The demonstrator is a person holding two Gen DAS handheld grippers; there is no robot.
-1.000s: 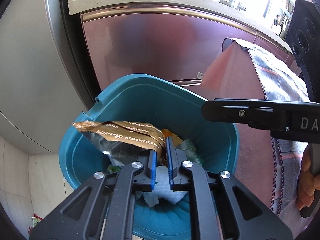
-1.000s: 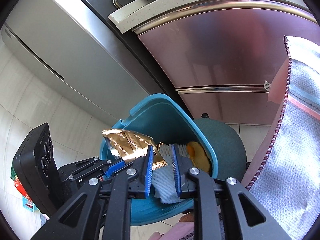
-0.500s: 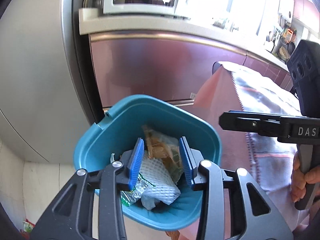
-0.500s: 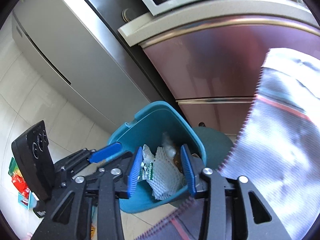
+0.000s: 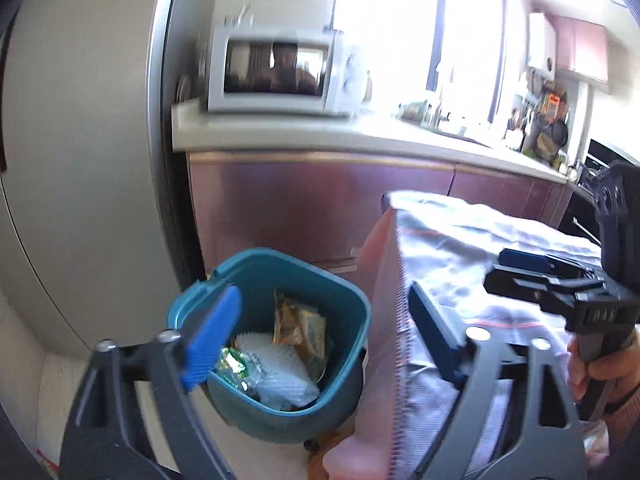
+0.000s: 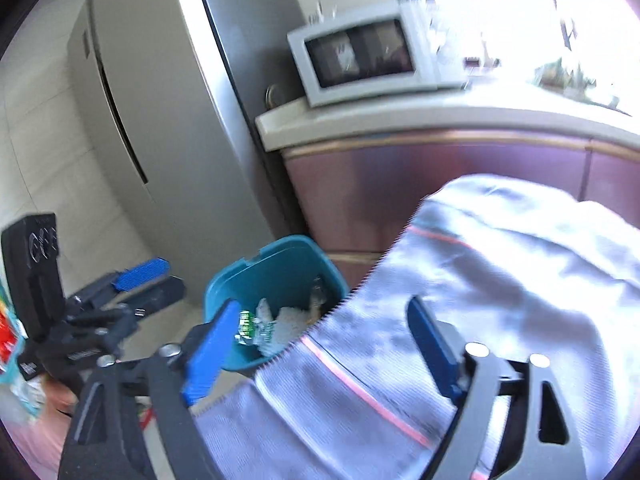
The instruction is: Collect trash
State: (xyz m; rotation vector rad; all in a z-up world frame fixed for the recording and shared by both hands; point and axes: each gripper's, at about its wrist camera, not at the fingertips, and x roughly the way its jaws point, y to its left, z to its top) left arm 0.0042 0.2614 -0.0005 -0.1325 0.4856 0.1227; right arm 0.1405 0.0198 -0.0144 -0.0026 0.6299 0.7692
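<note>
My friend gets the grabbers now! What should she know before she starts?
Left gripper: fingers wide open, holding nothing, above the teal bin.
Right gripper: also open and empty, over the grey cloth.
Bin sits on the floor by the cabinet and cloth-covered table edge.
Done: a gold wrapper, white foam net and green packet lie inside the bin.
Left: colourful packets show at the far left of the right view; too blurry to tell if trash.

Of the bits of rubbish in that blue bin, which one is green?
The small crinkled wrapper at the bin's near-left edge; the netting beside it is white, the packet behind brown.
</note>
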